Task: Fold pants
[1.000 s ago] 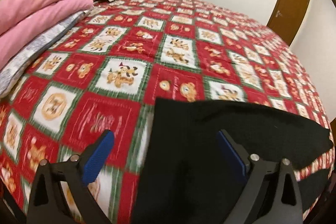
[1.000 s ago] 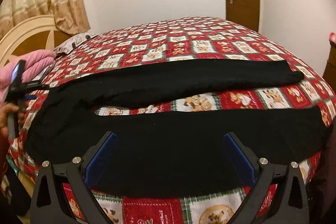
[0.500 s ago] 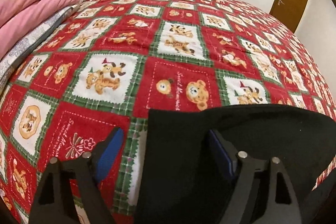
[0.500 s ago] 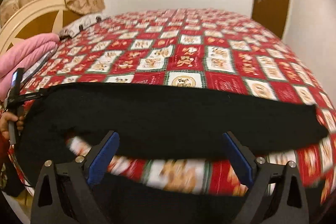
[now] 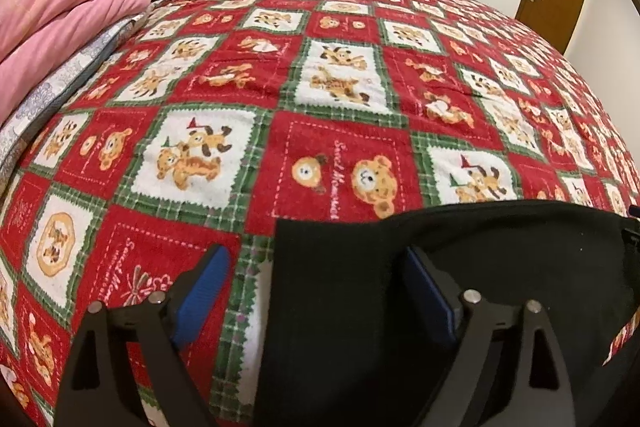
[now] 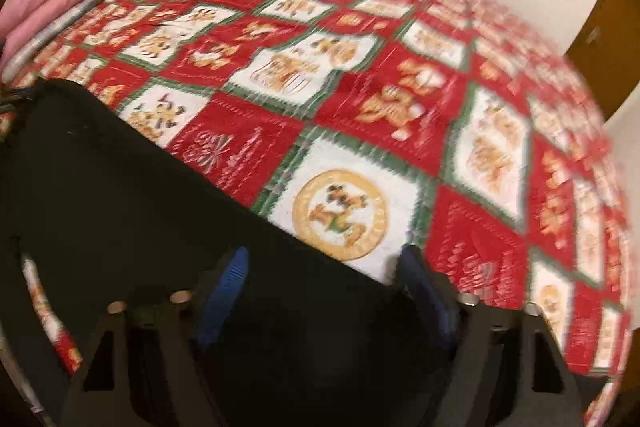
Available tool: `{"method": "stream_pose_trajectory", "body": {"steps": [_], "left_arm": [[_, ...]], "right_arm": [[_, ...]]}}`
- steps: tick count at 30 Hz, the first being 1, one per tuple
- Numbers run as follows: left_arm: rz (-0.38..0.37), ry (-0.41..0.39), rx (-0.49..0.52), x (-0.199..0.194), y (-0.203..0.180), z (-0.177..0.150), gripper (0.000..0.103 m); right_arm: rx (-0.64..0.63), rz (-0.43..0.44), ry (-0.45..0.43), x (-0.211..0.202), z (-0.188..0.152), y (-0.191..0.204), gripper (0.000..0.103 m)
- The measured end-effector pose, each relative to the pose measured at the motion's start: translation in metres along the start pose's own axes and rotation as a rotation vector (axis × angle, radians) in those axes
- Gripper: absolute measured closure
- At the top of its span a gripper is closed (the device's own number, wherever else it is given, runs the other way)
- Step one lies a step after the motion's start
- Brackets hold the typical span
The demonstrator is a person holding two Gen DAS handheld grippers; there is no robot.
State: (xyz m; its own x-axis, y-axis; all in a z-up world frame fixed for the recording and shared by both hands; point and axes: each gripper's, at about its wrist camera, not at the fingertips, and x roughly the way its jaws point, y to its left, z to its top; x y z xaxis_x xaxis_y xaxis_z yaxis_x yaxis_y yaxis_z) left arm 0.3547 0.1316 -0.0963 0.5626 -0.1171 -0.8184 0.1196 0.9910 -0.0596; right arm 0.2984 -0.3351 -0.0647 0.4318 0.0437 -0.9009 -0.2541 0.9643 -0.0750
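In the left wrist view, a folded pink blanket [image 5: 60, 23] is stacked at the upper left of the frame, by the headboard, well apart from the work, so the middle of the bed [image 5: 340, 75] stays free for folding. Lower in the frame, the left claw [image 5: 316, 291] points down at the patterned bedspread. Its jaws are opening. The left blue pad [image 5: 204, 291] stands over bare bedspread, while the right pad sits on the black pants [image 5: 500, 247]. The straight edge of the pants runs between the two pads, so the claw straddles that edge without pinching it. This looks like the waist end, laid flat at the lower right of the frame, probably lined up for a grab at the corner.

The right wrist view is blurred. The pants [image 6: 120, 195] fill the lower left of the frame as a dark band running diagonally towards the bottom middle. The right claw [image 6: 324, 275] is about half open and closing. Its left pad stands over the black cloth and its right pad over the bedspread, with the cloth edge between them. Whether the pads already press on the fabric cannot be told through the blur. Likely this hand is taking the leg end so both ends can be brought together.
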Motion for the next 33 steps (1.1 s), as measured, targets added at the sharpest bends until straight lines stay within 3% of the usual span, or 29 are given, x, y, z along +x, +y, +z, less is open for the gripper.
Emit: {"method": "stream_pose_trajectory", "body": {"steps": [1, 2, 3, 4, 5, 7, 9, 13, 17, 22, 29, 33], "left_arm": [[-0.003, -0.002, 0.004, 0.000, 0.000, 0.000, 0.019], [-0.009, -0.007, 0.009, -0.001, -0.001, 0.001, 0.022], [-0.041, -0.012, 0.010, -0.003, -0.001, 0.001, 0.038], [-0.074, -0.015, 0.006, -0.005, -0.002, 0.001, 0.049], [-0.070, -0.018, -0.001, -0.007, -0.003, 0.001, 0.051], [-0.082, -0.011, -0.008, -0.009, -0.006, 0.003, 0.070], [-0.106, -0.011, -0.027, -0.013, -0.008, 0.004, 0.077], [-0.101, -0.064, -0.036, -0.033, -0.013, 0.001, 0.084], [-0.107, -0.162, -0.041, -0.070, -0.011, -0.002, 0.084], [-0.139, -0.301, -0.058, -0.131, -0.003, -0.028, 0.084], [-0.173, -0.414, -0.054, -0.174, 0.010, -0.110, 0.084], [-0.155, -0.381, -0.047, -0.165, 0.015, -0.147, 0.082]], "right_arm": [[0.018, 0.035, 0.004, -0.002, 0.001, -0.003, 0.045], [0.011, 0.044, 0.005, -0.004, 0.000, -0.002, 0.059], [0.002, 0.056, 0.008, -0.006, -0.001, 0.000, 0.077], [0.001, 0.063, 0.011, -0.009, -0.001, 0.004, 0.084], [0.003, 0.057, 0.014, -0.013, -0.002, 0.007, 0.092], [-0.011, 0.027, 0.000, -0.021, -0.003, 0.016, 0.096], [-0.001, 0.011, -0.043, -0.038, -0.006, 0.023, 0.097], [0.041, 0.011, -0.179, -0.096, -0.020, 0.031, 0.097], [0.029, 0.008, -0.271, -0.143, -0.039, 0.050, 0.097], [0.000, -0.012, -0.353, -0.186, -0.089, 0.086, 0.097], [-0.045, -0.047, -0.340, -0.185, -0.172, 0.128, 0.097], [-0.042, -0.034, -0.274, -0.159, -0.211, 0.144, 0.097]]}}
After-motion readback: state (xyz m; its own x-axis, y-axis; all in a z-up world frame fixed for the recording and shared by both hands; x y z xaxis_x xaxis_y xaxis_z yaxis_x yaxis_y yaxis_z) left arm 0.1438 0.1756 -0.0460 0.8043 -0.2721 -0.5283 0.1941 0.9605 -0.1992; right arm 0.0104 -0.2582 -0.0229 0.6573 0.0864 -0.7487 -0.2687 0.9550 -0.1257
